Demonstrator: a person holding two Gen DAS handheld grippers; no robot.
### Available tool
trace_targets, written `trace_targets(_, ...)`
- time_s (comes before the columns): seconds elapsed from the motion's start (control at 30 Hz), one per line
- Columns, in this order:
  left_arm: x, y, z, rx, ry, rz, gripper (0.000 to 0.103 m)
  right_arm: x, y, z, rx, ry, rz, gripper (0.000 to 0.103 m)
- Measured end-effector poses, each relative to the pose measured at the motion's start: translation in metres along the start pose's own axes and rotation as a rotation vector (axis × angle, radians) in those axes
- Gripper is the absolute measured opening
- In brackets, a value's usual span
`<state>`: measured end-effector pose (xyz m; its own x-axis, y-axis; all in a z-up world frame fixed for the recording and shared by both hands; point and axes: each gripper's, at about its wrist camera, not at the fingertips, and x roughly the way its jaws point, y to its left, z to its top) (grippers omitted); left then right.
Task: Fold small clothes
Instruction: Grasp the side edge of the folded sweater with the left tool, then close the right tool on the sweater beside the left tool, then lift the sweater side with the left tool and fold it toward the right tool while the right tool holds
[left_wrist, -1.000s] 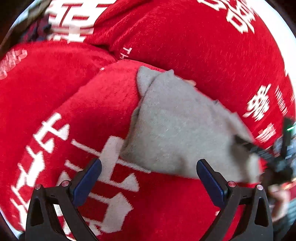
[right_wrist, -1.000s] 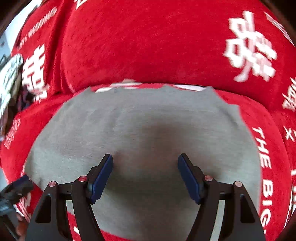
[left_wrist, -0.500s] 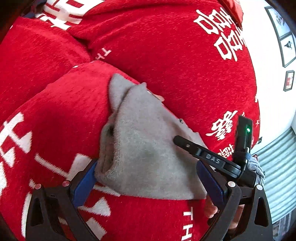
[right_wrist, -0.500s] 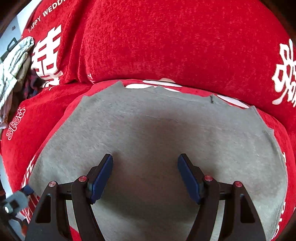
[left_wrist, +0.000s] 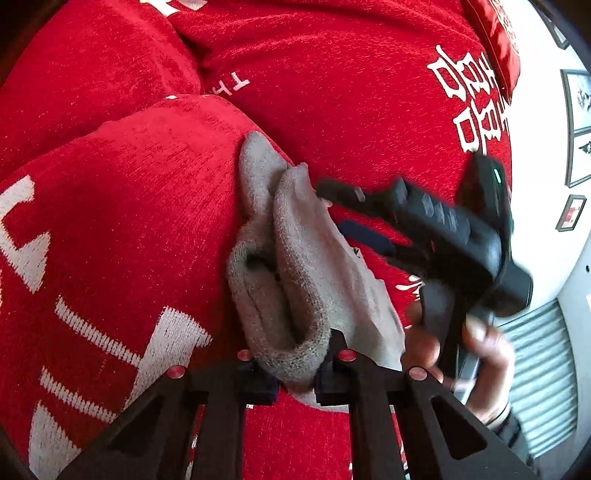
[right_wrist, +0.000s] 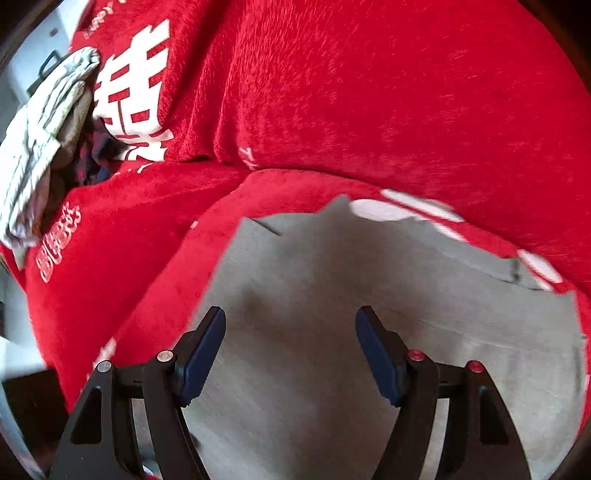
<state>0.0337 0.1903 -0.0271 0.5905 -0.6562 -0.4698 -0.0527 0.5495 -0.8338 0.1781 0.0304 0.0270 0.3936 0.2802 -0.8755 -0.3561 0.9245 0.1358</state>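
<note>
A small grey garment (left_wrist: 306, 266) lies on a red sofa seat (left_wrist: 122, 206). My left gripper (left_wrist: 295, 384) is at its near edge, the jaws closing tight with a bunched, rolled fold of the grey cloth pinched between the pads. In the right wrist view the same garment (right_wrist: 424, 295) spreads flat beneath my right gripper (right_wrist: 290, 314), which hovers open over it with nothing between its fingers. The left wrist view shows that right gripper (left_wrist: 332, 208) blurred, held by a hand (left_wrist: 480, 343), near the garment's far right side.
The red cover (right_wrist: 369, 110) with white characters drapes the seat and backrest. A pale crumpled pile of clothes (right_wrist: 40, 122) and a dark plaid cloth (right_wrist: 92, 155) lie at the sofa's left end. Framed pictures (left_wrist: 576, 129) hang on the white wall at right.
My left gripper went from wide open to closed on the garment's near edge, bunching it up. The right gripper slid sideways over the garment, still open.
</note>
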Motion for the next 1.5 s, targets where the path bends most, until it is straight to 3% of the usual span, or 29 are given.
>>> trace_targets(0.13,0.0,-0.002,0.0,0.021,-0.012,0.046,0.014,0.035,0.018,0.016,0.026,0.105,0.063,0.076)
trace_targets(0.27,0.002,-0.008,-0.001,0.047,-0.02,0.106,0.014,0.063,0.045,0.026,-0.056,0.116,-0.08,0.08)
trace_targets(0.37,0.004,-0.017,-0.002,0.093,-0.029,0.172,0.014,0.079,0.07,0.027,-0.19,0.124,-0.193,0.077)
trace_targets(0.4,0.005,-0.021,-0.003,0.112,-0.035,0.193,0.014,0.084,0.079,0.024,-0.261,0.123,-0.234,0.074)
trace_targets(0.47,0.006,-0.029,-0.004,0.155,-0.043,0.239,0.012,0.084,0.079,0.025,-0.266,0.114,-0.231,0.062)
trace_targets(0.5,0.006,-0.031,-0.005,0.169,-0.046,0.249,0.011,0.082,0.073,0.028,-0.236,0.106,-0.245,0.04)
trace_targets(0.53,0.006,-0.033,-0.006,0.184,-0.047,0.262,0.011,0.079,0.065,0.031,-0.211,0.101,-0.238,0.028)
trace_targets(0.63,0.006,-0.036,-0.007,0.204,-0.036,0.283,0.01,0.065,0.038,0.034,-0.114,0.084,-0.133,0.02)
trace_targets(1.07,0.002,-0.081,-0.015,0.319,-0.065,0.349,0.009,0.011,-0.02,0.028,0.137,-0.066,0.146,0.018)
trace_targets(1.5,0.033,-0.141,-0.027,0.432,-0.015,0.412,0.009,-0.045,-0.081,0.013,0.213,-0.151,0.218,0.018)
